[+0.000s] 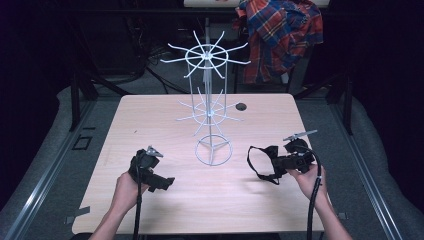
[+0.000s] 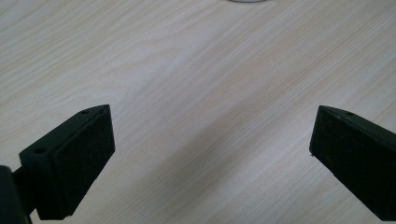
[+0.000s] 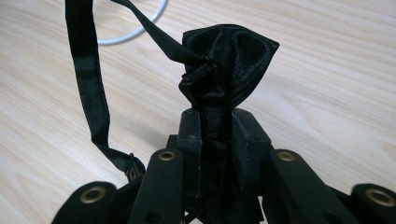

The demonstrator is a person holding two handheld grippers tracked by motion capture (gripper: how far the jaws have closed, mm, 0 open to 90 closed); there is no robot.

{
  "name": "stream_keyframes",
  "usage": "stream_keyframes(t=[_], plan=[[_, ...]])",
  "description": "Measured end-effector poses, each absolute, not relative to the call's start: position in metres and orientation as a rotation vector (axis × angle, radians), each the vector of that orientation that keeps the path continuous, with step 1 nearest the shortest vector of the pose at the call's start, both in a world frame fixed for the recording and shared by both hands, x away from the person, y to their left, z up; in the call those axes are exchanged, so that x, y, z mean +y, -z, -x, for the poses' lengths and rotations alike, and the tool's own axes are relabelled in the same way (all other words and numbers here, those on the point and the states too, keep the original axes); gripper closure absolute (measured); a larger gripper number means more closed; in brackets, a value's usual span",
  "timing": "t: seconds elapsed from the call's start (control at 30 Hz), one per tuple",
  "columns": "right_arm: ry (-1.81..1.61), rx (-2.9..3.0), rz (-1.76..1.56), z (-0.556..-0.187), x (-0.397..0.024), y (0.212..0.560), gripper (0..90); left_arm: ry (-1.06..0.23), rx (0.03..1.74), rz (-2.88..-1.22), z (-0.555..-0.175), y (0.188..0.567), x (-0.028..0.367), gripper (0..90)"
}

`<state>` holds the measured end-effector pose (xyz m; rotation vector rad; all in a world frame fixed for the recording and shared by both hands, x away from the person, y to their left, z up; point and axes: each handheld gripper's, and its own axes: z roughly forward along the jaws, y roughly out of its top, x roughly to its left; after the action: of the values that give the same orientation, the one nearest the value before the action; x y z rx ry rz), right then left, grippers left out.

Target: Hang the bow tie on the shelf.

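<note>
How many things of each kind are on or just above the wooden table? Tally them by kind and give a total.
White wire display rack: 1
Black bow tie with strap: 1
Handheld grippers: 2, the left gripper with jaws apart, the right gripper shut on the bow tie
Total: 4

We see the white wire display rack (image 1: 210, 107) standing mid-table on the pale wooden table (image 1: 150, 115); the black satin bow tie (image 1: 267, 160) lies at its four o'clock.
</note>
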<state>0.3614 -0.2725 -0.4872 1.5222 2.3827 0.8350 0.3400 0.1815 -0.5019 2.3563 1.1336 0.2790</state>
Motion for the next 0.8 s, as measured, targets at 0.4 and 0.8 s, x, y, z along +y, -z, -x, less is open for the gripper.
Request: stream_keyframes(t=[0.4,0.8], plan=[[-0.913,2.391,-1.487,-0.357,-0.26,0.475,74.8,-0.277,1.132,-2.343,-0.34,0.501,0.183,0.0],[-0.967,2.363,-1.476,-0.357,-0.257,0.465,74.9,-0.266,1.12,-2.329,-0.34,0.5,0.183,0.0]])
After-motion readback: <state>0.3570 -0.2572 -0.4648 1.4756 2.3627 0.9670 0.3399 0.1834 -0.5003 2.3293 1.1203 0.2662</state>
